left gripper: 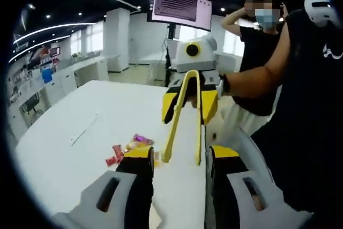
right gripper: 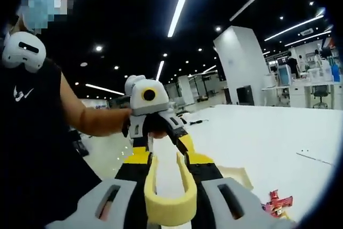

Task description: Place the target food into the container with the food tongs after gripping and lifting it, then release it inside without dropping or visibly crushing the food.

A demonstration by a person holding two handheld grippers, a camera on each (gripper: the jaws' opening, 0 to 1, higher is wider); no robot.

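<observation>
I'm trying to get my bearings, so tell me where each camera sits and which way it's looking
Left gripper view: rides the left gripper, facing the right gripper holding yellow tongs; person's forearm shows.
Right gripper view: rides the right gripper, shut on the tongs' bend, facing the left gripper; person's arm shows.
Shared: tongs, white table, red wrapper.

Bare white table [left gripper: 64, 132] left of wrappers [left gripper: 128, 148]; yellow tongs [left gripper: 185, 116] and person [left gripper: 316, 105] block right.
</observation>
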